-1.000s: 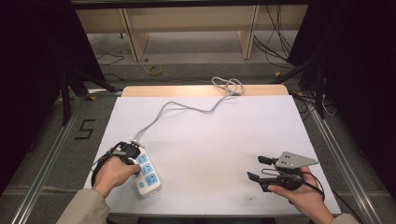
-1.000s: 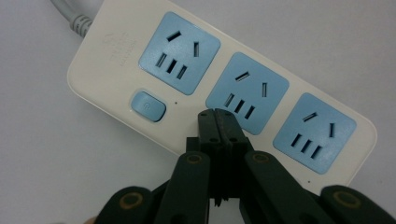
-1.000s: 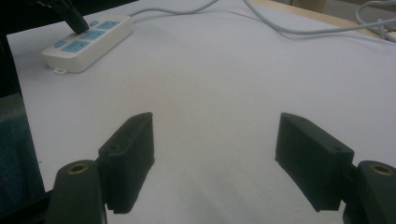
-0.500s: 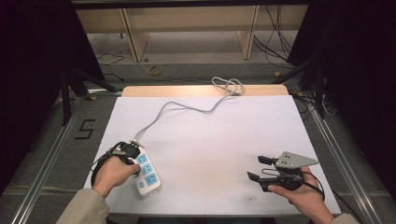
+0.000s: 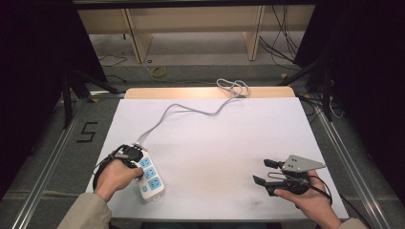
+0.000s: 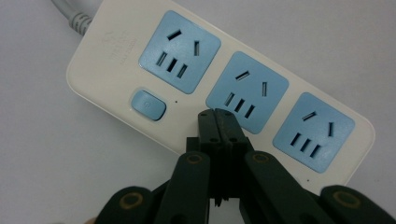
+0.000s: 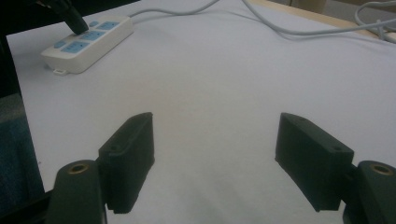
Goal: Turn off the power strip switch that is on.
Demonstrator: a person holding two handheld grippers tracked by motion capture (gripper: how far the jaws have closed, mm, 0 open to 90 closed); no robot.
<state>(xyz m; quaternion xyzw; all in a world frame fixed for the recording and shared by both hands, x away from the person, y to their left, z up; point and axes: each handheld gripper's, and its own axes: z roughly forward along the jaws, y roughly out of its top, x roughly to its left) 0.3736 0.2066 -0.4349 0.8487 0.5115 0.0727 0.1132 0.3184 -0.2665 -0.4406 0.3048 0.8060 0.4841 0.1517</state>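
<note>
A white power strip (image 5: 153, 179) with three blue sockets and a blue switch (image 6: 148, 104) lies at the near left of the white table (image 5: 229, 138). My left gripper (image 5: 139, 163) is shut with nothing between its jaws. Its joined tips (image 6: 217, 117) sit over the strip's top face, by the middle socket (image 6: 247, 91) and beside the switch; whether they touch it I cannot tell. In the right gripper view the strip (image 7: 88, 42) is far off at upper left with the left gripper (image 7: 70, 16) on it. My right gripper (image 5: 261, 171) stands open above bare table at the near right, with nothing between its jaws (image 7: 215, 135).
The strip's grey cable (image 5: 191, 107) runs from its far end across the table to a coiled bundle (image 5: 234, 88) at the far edge. A wooden strip (image 5: 167, 93) borders the far side. Metal rails (image 5: 344, 157) flank the table, with shelving and cables behind.
</note>
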